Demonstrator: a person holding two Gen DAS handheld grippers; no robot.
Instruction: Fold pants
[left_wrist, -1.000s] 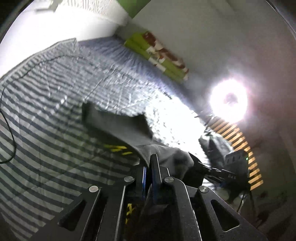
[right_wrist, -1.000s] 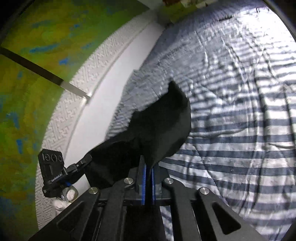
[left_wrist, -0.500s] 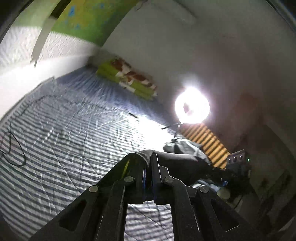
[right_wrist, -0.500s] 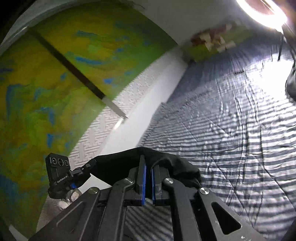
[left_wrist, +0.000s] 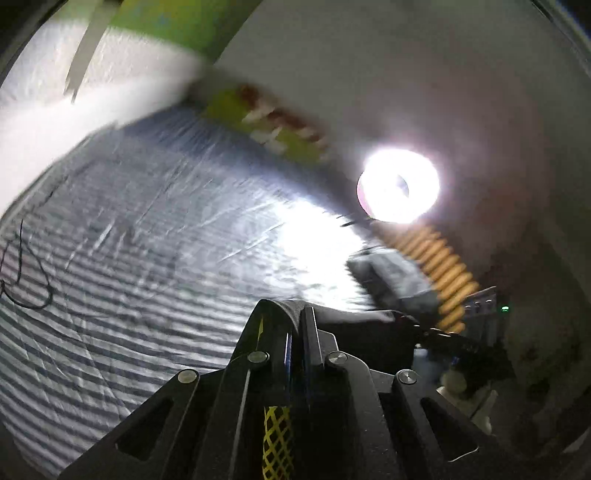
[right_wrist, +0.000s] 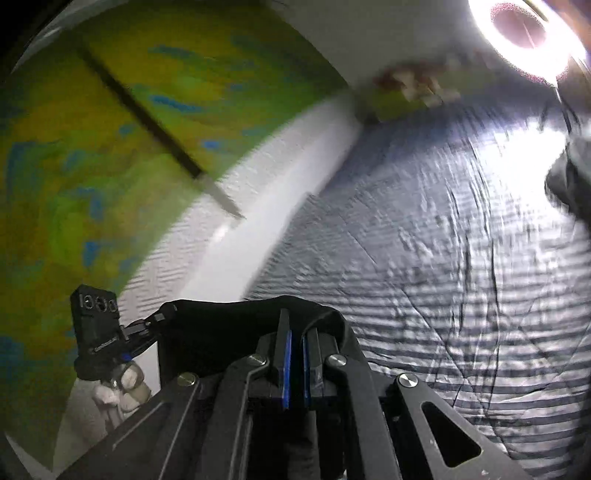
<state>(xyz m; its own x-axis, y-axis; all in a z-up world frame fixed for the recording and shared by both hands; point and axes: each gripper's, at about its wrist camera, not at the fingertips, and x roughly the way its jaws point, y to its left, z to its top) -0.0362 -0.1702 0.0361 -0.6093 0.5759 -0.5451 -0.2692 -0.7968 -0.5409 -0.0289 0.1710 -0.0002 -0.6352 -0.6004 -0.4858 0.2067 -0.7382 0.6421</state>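
Note:
Dark pants (left_wrist: 354, 325) are held up in the air between both grippers, stretched taut. My left gripper (left_wrist: 295, 325) is shut on one end of the cloth, which drapes over its fingertips; a yellow mesh label (left_wrist: 277, 439) shows under the jaws. My right gripper (right_wrist: 295, 332) is shut on the other end of the pants (right_wrist: 221, 332). Each wrist view shows the opposite gripper: the right one (left_wrist: 480, 314) at the right edge, the left one (right_wrist: 98, 325) at the lower left. Most of the pants hang hidden below the frames.
A blue-and-white striped bed sheet (left_wrist: 147, 258) spreads below. A thin black cable (left_wrist: 26, 280) lies on its left. A green patterned pillow (left_wrist: 280, 129) rests at the far wall. A bright ring light (left_wrist: 399, 184) glares; a dark cloth heap (left_wrist: 395, 280) lies near it.
Both grippers rose and tilted up with the pants; a second ago the cloth hung in front over the sheet, now only its taut top edge shows. The views are motion-blurred.

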